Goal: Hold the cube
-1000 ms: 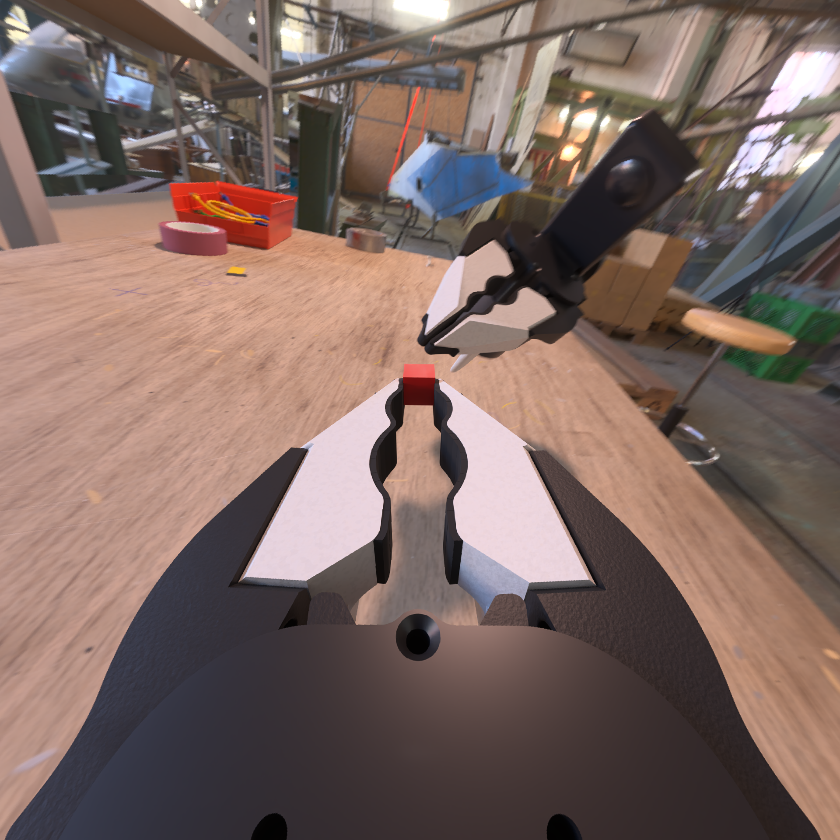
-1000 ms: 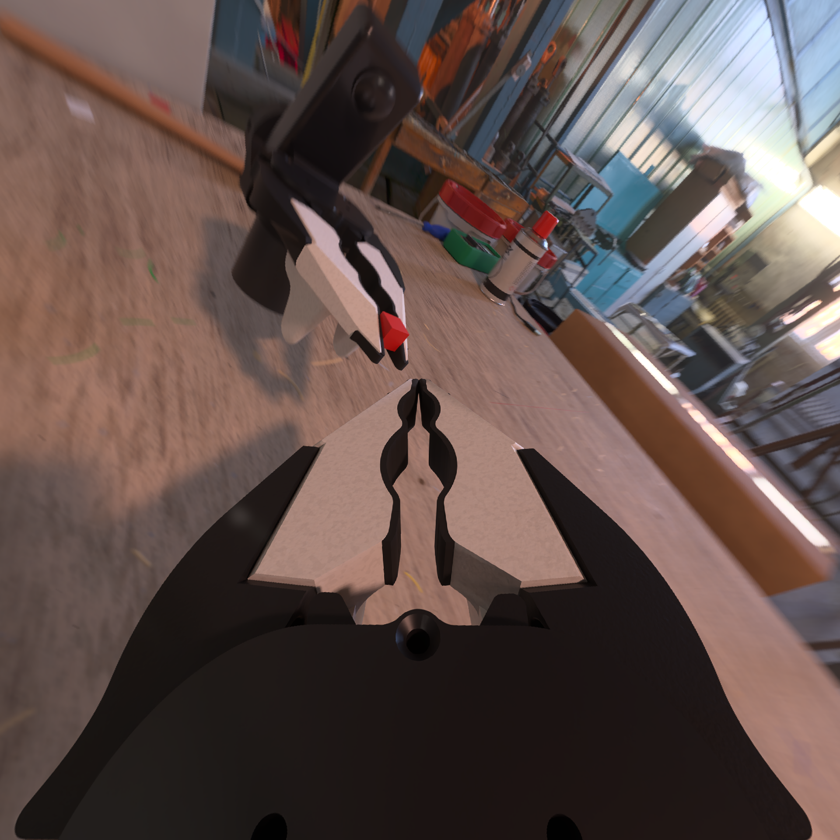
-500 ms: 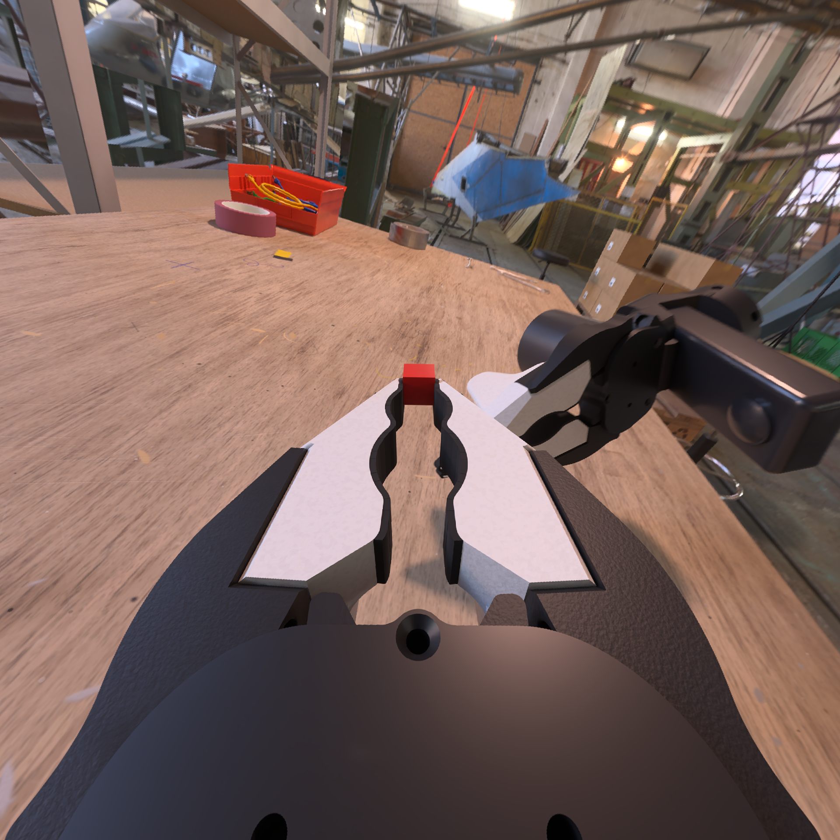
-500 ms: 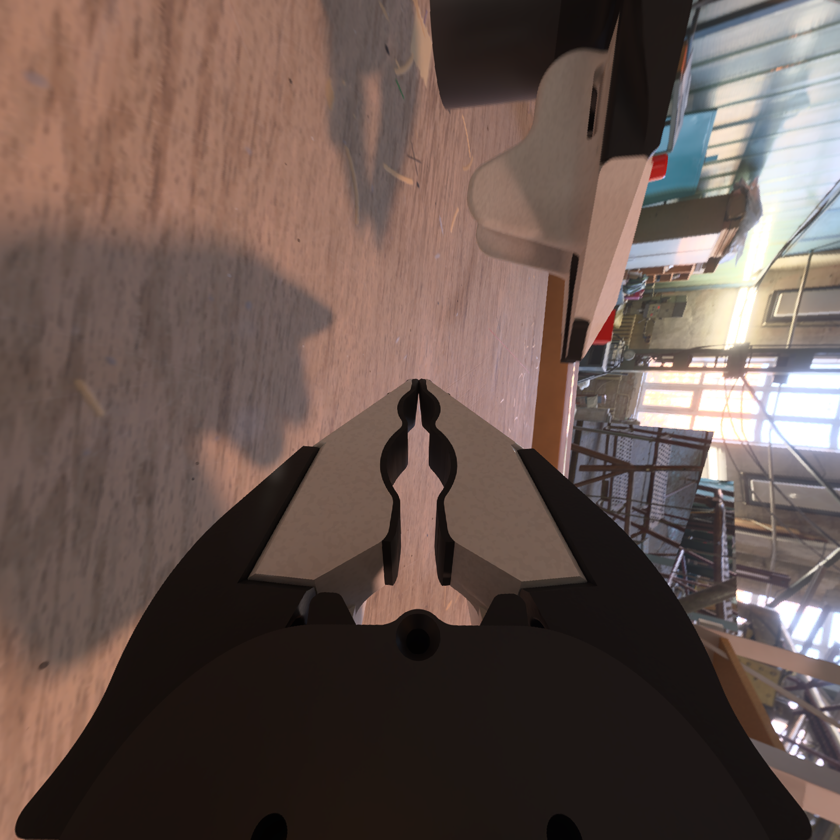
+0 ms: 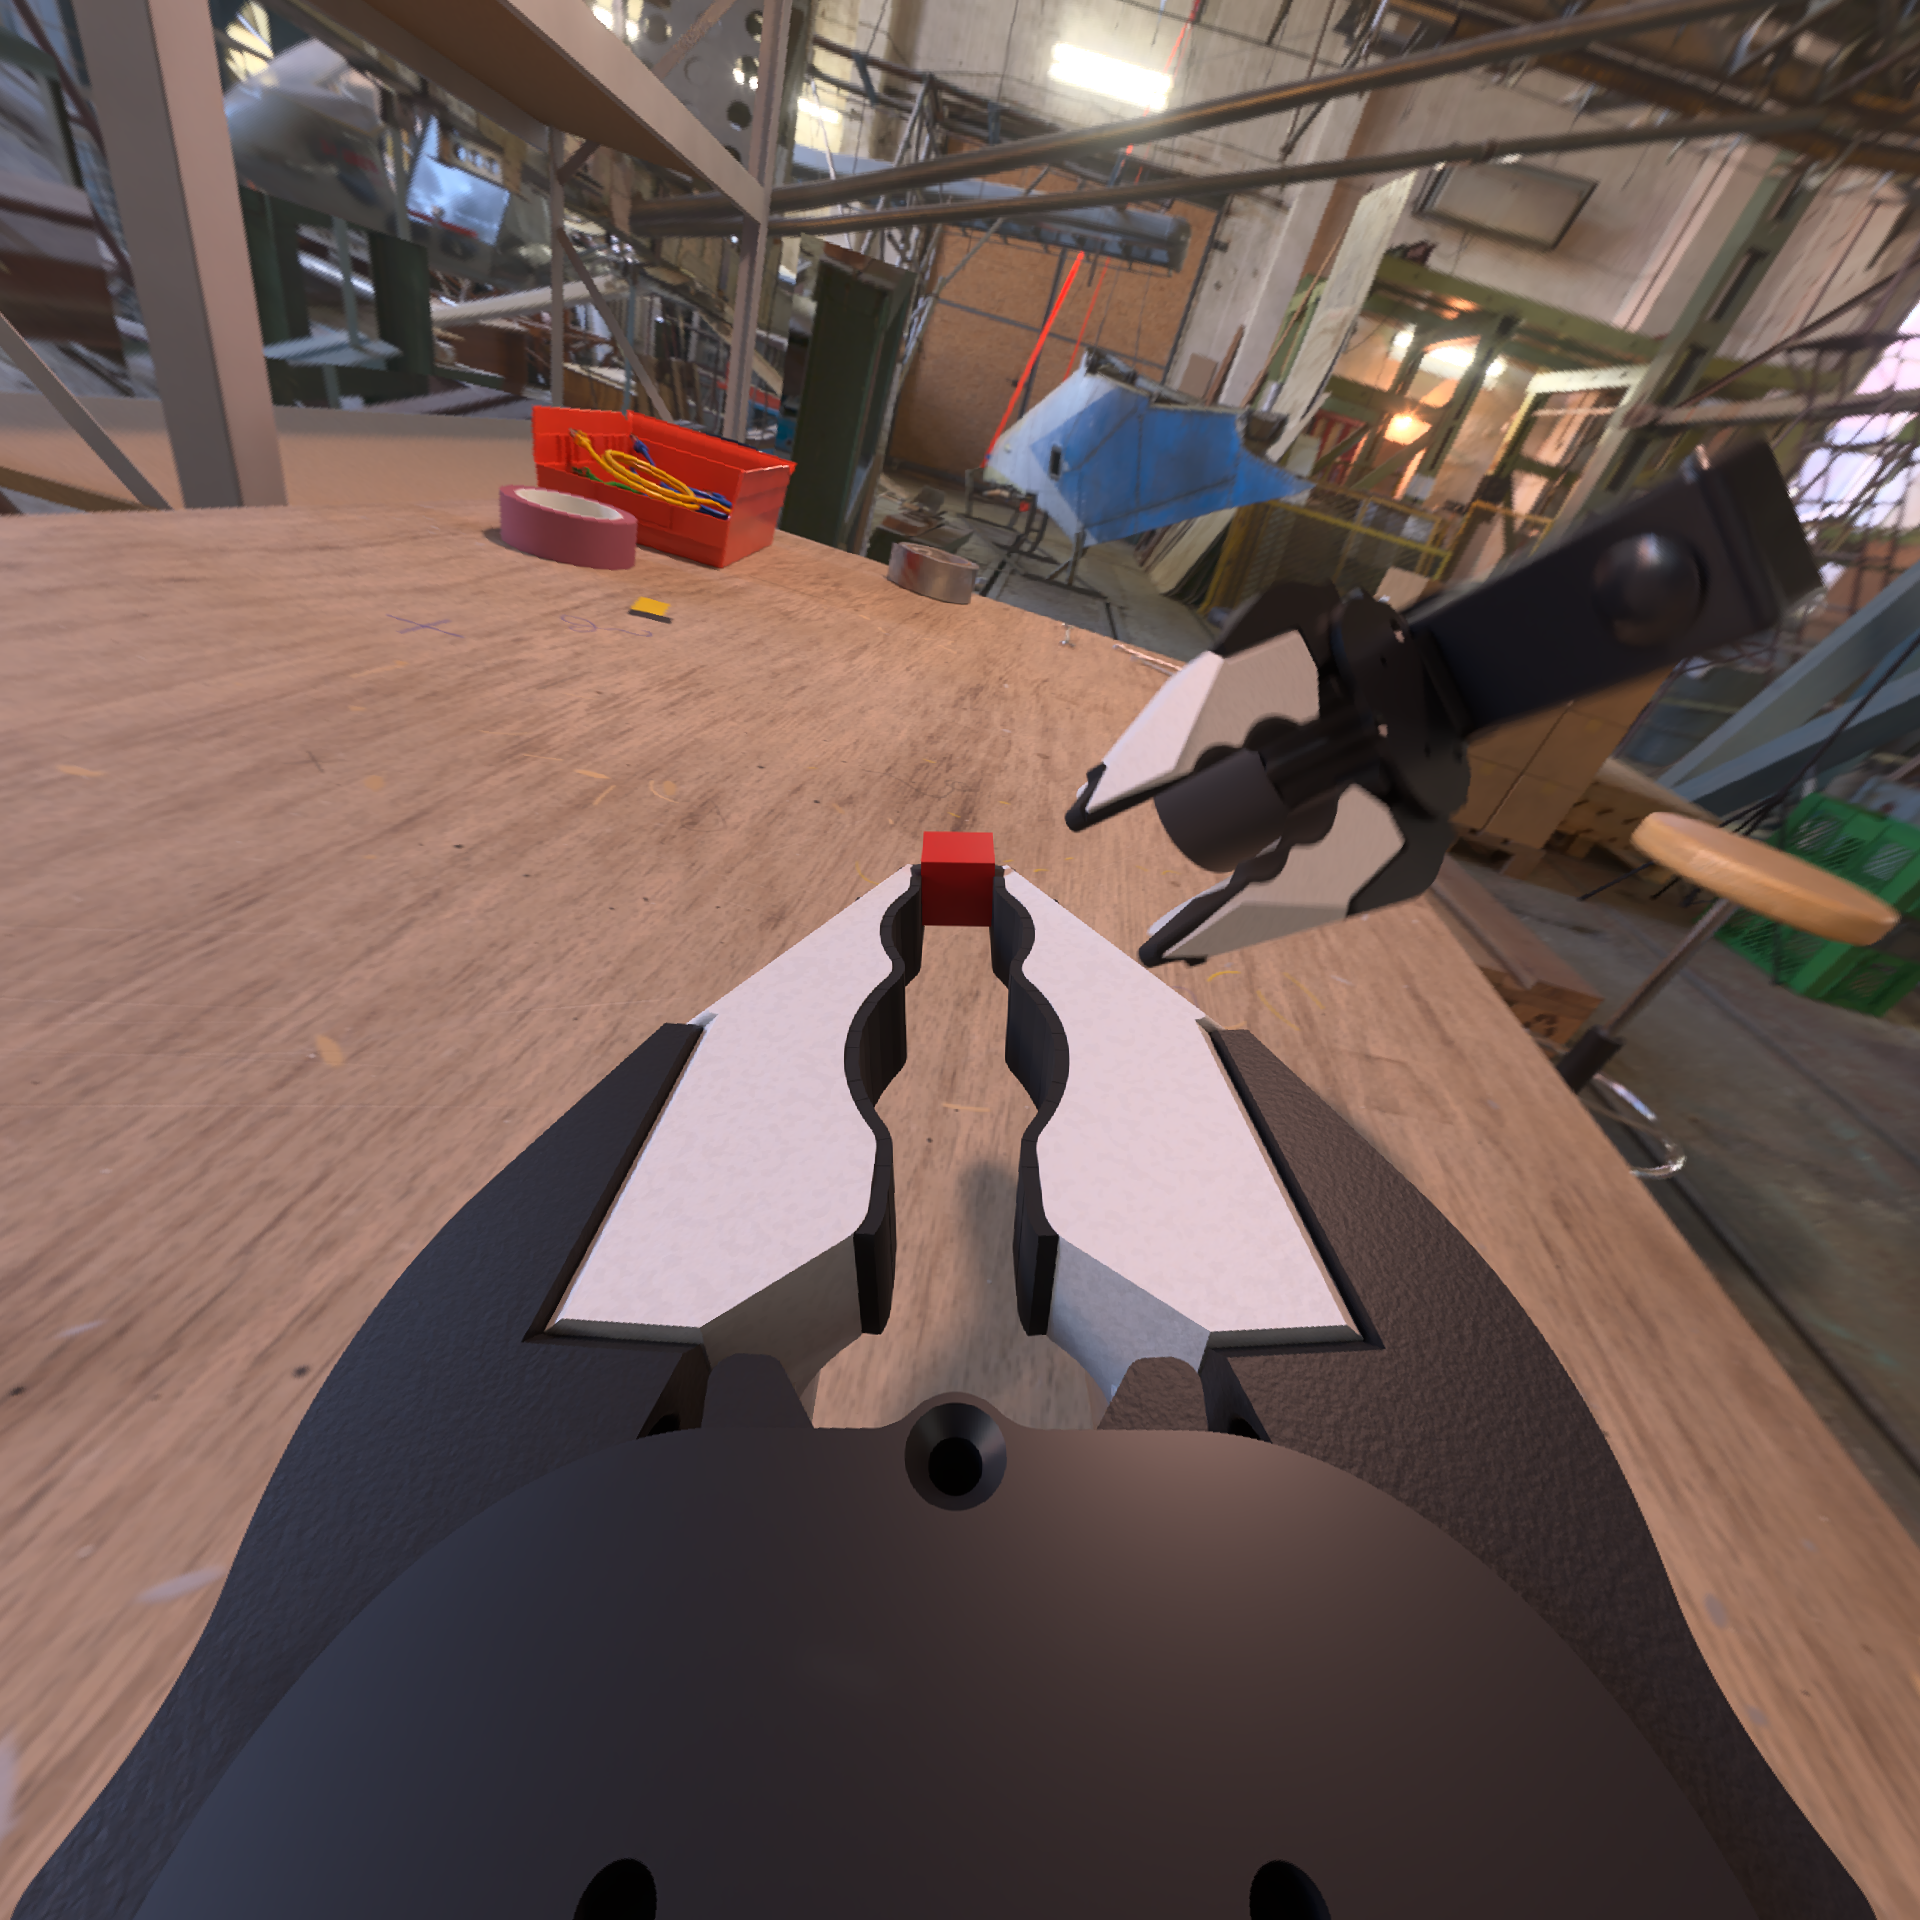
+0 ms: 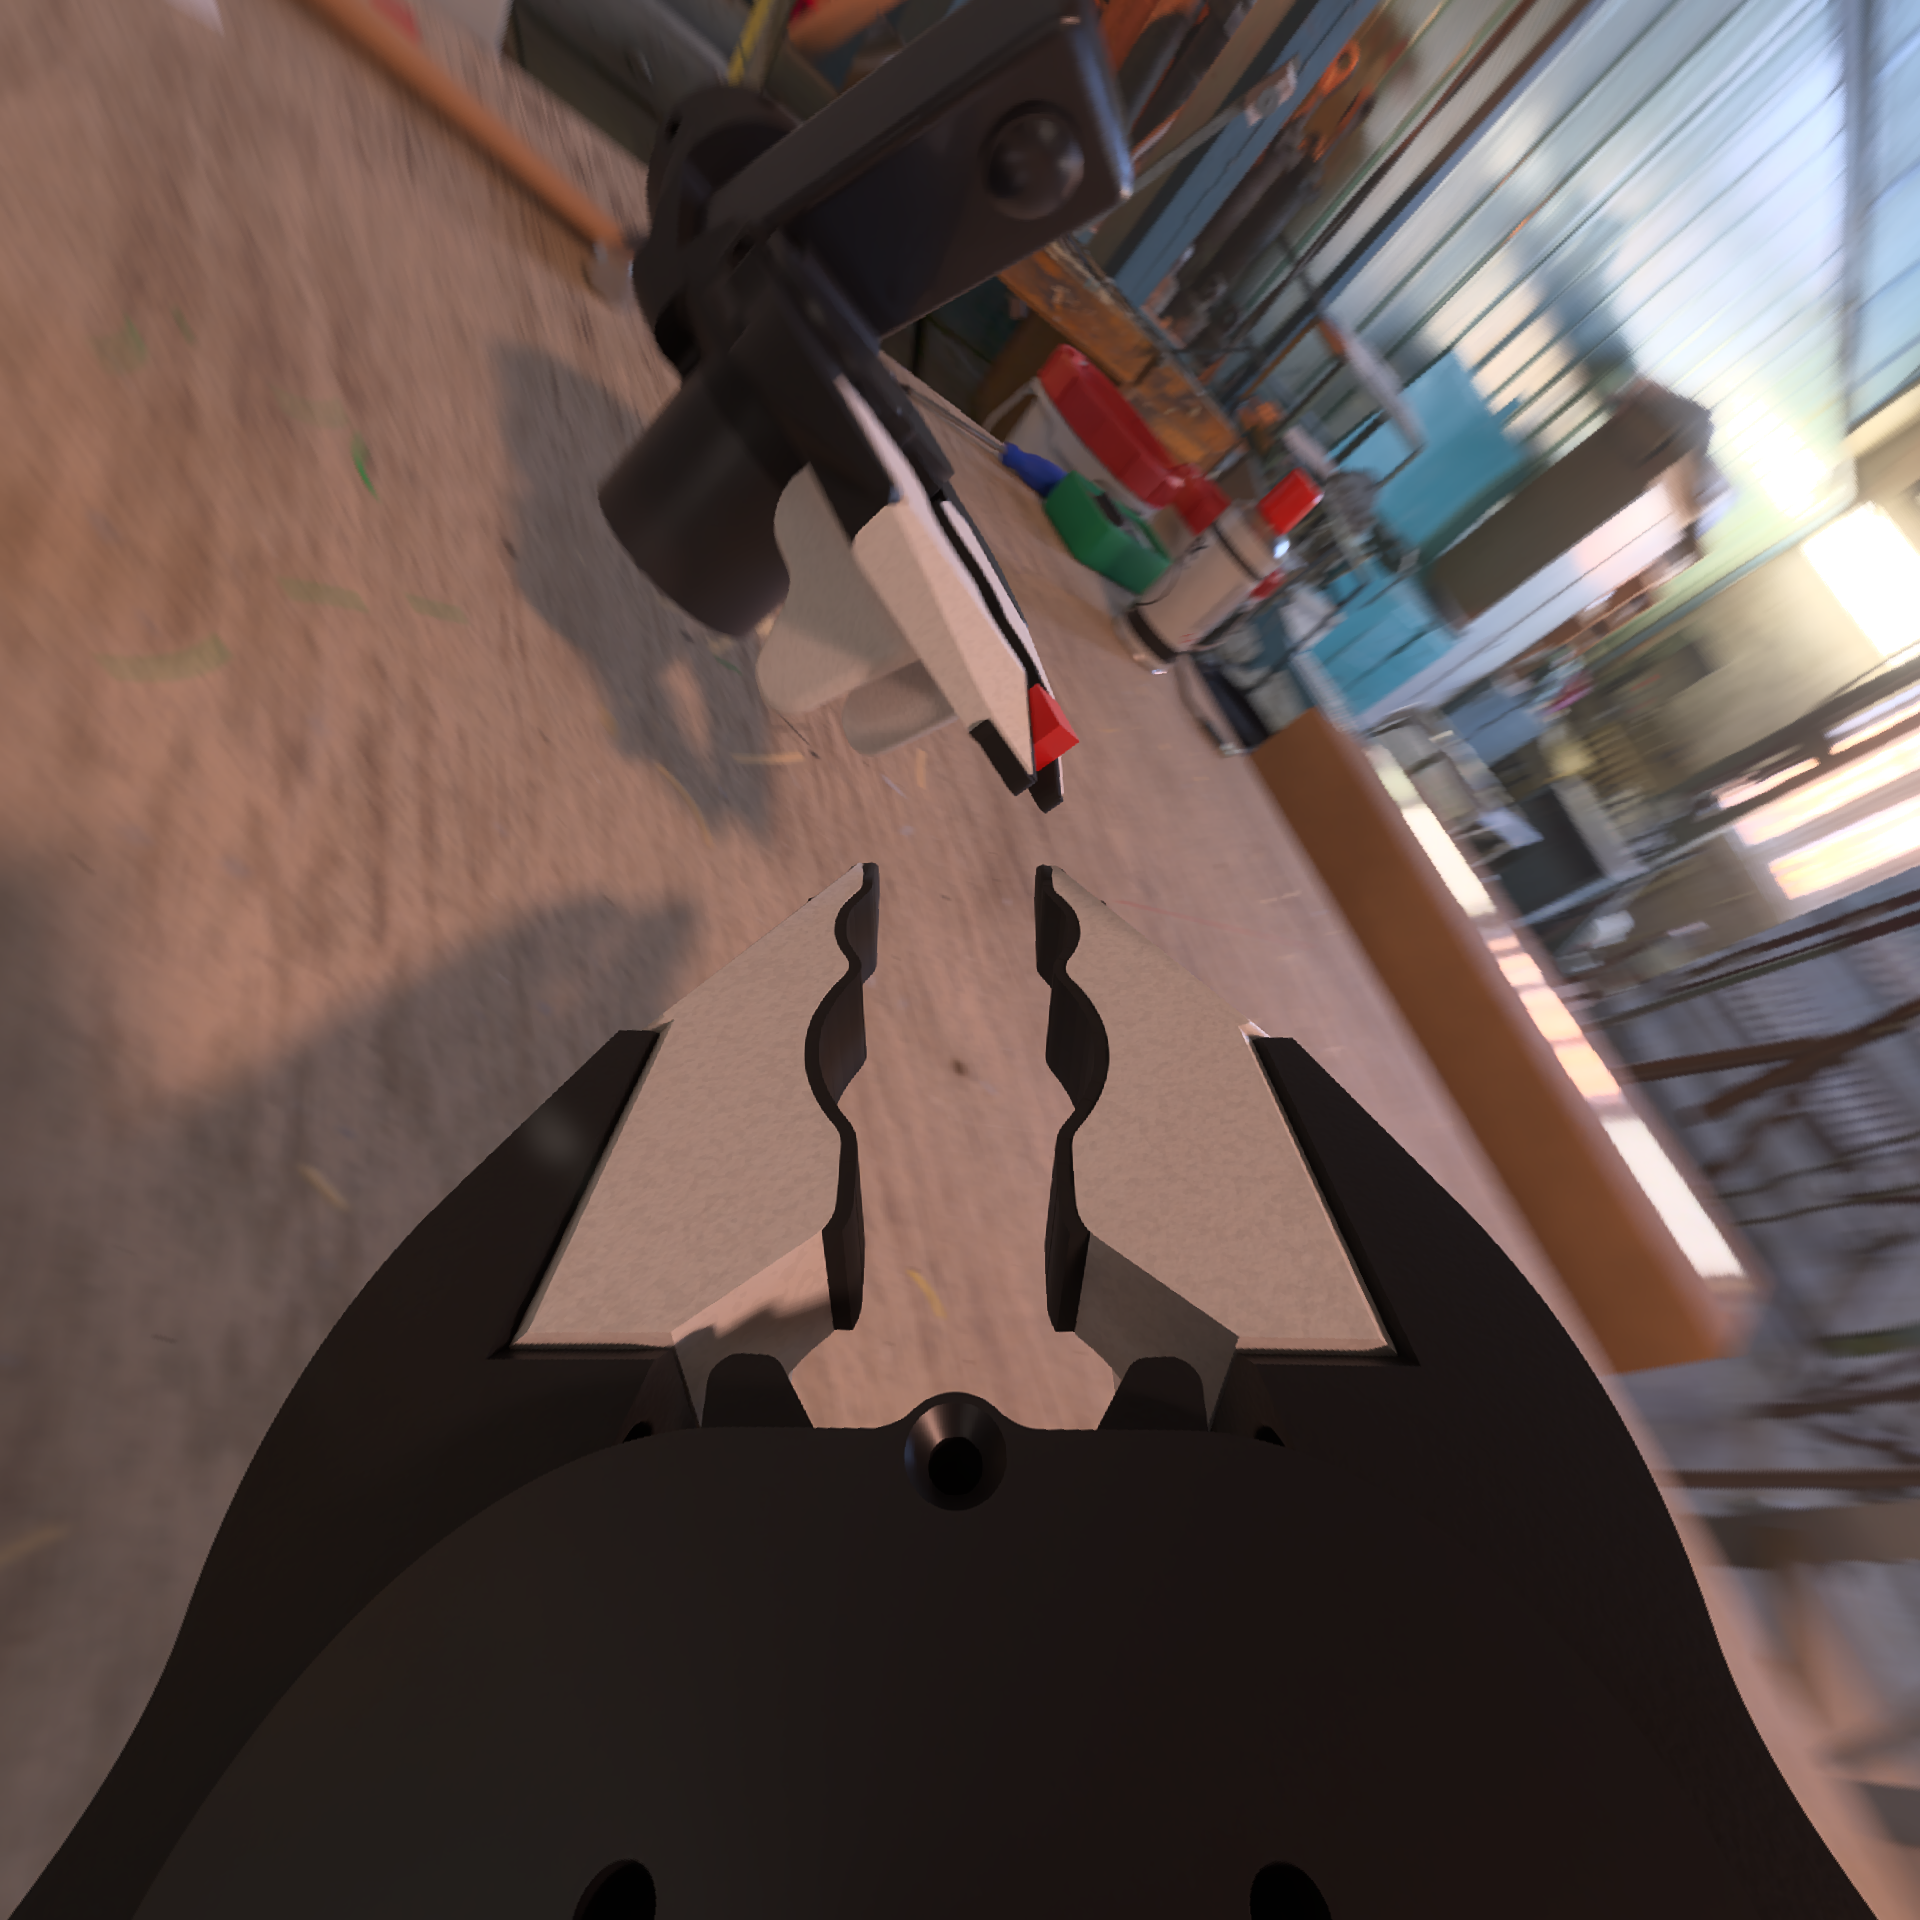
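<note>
A small red cube (image 5: 957,881) is pinched between the fingertips of my left gripper (image 5: 957,896), held above the wooden table (image 5: 416,883). My right gripper (image 5: 1127,883) hovers just right of the cube in the left wrist view, its jaws open and pointing toward it. In the right wrist view my right gripper (image 6: 956,883) is open and empty, and the left gripper (image 6: 1023,764) with the cube (image 6: 1051,730) hangs just ahead of it, slightly up and right.
A red bin (image 5: 665,483), a pink tape roll (image 5: 566,525) and a grey tape roll (image 5: 932,569) stand at the far table edge. A round wooden stool (image 5: 1756,878) stands off the right edge. Bottles and a green tape roll (image 6: 1107,530) lie behind the left gripper.
My right gripper has opened from shut. It has swung up and turned, and now points at the cube from the right. My left gripper still holds the cube.
</note>
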Motion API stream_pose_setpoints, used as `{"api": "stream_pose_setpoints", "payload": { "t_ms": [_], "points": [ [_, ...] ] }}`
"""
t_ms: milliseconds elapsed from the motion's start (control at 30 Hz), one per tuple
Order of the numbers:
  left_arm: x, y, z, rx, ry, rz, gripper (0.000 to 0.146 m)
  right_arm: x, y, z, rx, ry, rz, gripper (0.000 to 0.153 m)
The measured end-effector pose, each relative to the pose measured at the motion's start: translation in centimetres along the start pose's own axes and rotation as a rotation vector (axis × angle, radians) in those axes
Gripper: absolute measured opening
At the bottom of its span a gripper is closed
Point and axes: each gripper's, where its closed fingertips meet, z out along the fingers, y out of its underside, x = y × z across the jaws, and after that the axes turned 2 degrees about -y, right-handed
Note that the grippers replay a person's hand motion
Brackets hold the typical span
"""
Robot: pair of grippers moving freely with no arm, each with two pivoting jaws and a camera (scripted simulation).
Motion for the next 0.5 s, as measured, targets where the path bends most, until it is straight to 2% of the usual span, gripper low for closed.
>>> {"api": "stream_pose_setpoints", "payload": {
  "t_ms": [67, 133, 300, 400, 500],
  "points": [
    [0.0, 0.0, 0.0, 0.005, 0.021, -0.038, 0.011, -0.6, 0.3, 0.2, -0.040, 0.055, -0.176, 0.025],
    [0.1, 0.0, 0.0, 0.007, 0.036, -0.064, 0.011, -1.3, 0.3, 0.6, -0.049, 0.067, -0.261, 0.022],
    [0.4, -0.1, 0.0, 0.010, 0.056, -0.090, 0.011, -1.5, 0.5, 1.4, -0.070, 0.084, -0.312, 0.020],
    [0.7, -0.1, 0.0, 0.004, 0.057, -0.073, 0.011, -1.3, 0.4, 1.4, -0.070, 0.103, -0.324, 0.003],
    [0.9, -0.3, -0.1, 0.011, 0.073, -0.101, 0.011, -1.3, 0.6, 1.4, -0.078, 0.072, -0.300, 0.000]
  ]
}}
